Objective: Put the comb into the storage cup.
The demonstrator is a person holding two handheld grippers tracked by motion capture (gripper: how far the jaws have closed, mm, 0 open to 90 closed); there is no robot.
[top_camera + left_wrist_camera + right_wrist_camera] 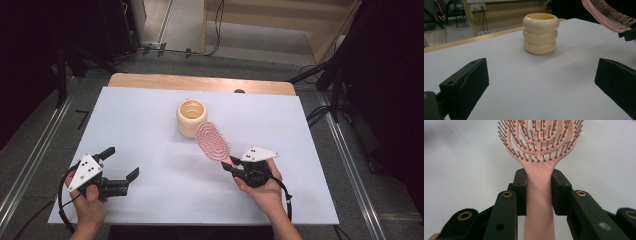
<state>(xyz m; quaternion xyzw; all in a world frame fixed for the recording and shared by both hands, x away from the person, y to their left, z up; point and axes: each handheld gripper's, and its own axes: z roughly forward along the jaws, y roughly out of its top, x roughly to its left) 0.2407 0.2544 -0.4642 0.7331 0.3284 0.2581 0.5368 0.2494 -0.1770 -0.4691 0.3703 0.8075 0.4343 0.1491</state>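
A pink hairbrush (pixel 212 141) with a vented oval head is held above the white table, its head pointing toward a cream ribbed cup (pixel 191 118). My right gripper (pixel 231 164) is shut on the brush's handle (pixel 539 195), the jaws pressing on both sides just below the bristles. My left gripper (pixel 121 163) is at the table's near left, open and empty. In the left gripper view the cup (pixel 540 33) stands ahead between the wide-apart jaws, and the brush head (pixel 607 16) shows at top right.
The white board (pixel 150 130) lies on a wooden table whose far edge (pixel 200 82) shows behind the cup. Black stands and cables (pixel 330 80) flank the table on the floor. A cable trails from each gripper near the table's front edge.
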